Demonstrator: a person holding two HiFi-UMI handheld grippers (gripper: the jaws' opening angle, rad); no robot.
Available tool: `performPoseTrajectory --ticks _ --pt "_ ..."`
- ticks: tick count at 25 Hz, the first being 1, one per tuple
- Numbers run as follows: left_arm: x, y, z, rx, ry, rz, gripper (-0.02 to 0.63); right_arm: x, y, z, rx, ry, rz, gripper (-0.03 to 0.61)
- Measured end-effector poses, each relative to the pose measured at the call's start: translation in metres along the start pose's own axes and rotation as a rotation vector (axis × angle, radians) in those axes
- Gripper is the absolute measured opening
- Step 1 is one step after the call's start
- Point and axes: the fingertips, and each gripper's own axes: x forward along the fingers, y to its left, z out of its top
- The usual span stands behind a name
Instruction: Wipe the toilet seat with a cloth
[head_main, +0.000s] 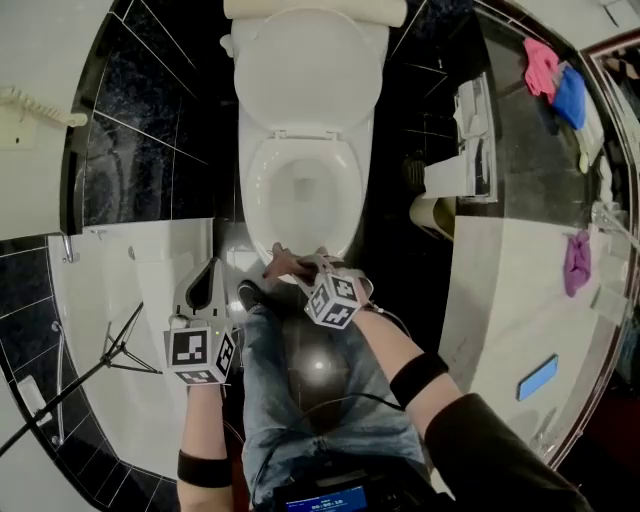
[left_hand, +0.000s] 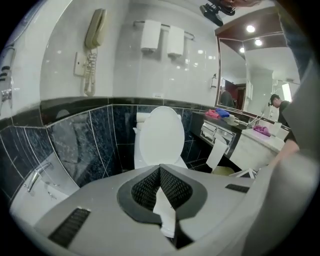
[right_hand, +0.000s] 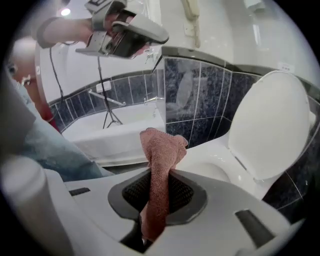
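Observation:
The white toilet stands with its lid (head_main: 305, 70) raised and its seat (head_main: 258, 195) down. My right gripper (head_main: 300, 268) is shut on a brownish-pink cloth (head_main: 283, 266) at the front edge of the seat. In the right gripper view the cloth (right_hand: 160, 150) sticks up out of the right gripper (right_hand: 161, 175), with the seat (right_hand: 222, 167) and lid (right_hand: 270, 125) just beyond. My left gripper (head_main: 208, 282) hangs to the left of the bowl, away from it. Its jaws meet at the tip with nothing between them, as the left gripper view (left_hand: 160, 170) shows.
A bathtub (head_main: 130, 290) with a black tripod (head_main: 110, 350) lies at the left. A paper holder (head_main: 470, 130) and a bin (head_main: 432, 213) sit right of the toilet. The counter at right carries pink (head_main: 540, 65), blue (head_main: 570, 95) and purple (head_main: 577, 262) cloths. The person's jeans (head_main: 310, 400) fill the foreground.

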Motion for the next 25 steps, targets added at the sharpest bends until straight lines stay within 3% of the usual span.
performPoseTrajectory --ticks 10,18,25 --pt "-0.086 -0.043 0.095 -0.007 -0.041 0.006 0.003 -0.212 -0.048 0.101 0.375 -0.244 -0.200 0.091" --pt "-0.145 -0.044 0.157 0.036 -0.125 -0.054 0.003 -0.334 -0.043 0.125 0.573 -0.342 -0.411 0.091" --pt "-0.194 -0.058 0.160 0.093 -0.183 -0.148 0.003 -0.382 0.007 0.118 0.634 -0.375 -0.556 0.091"
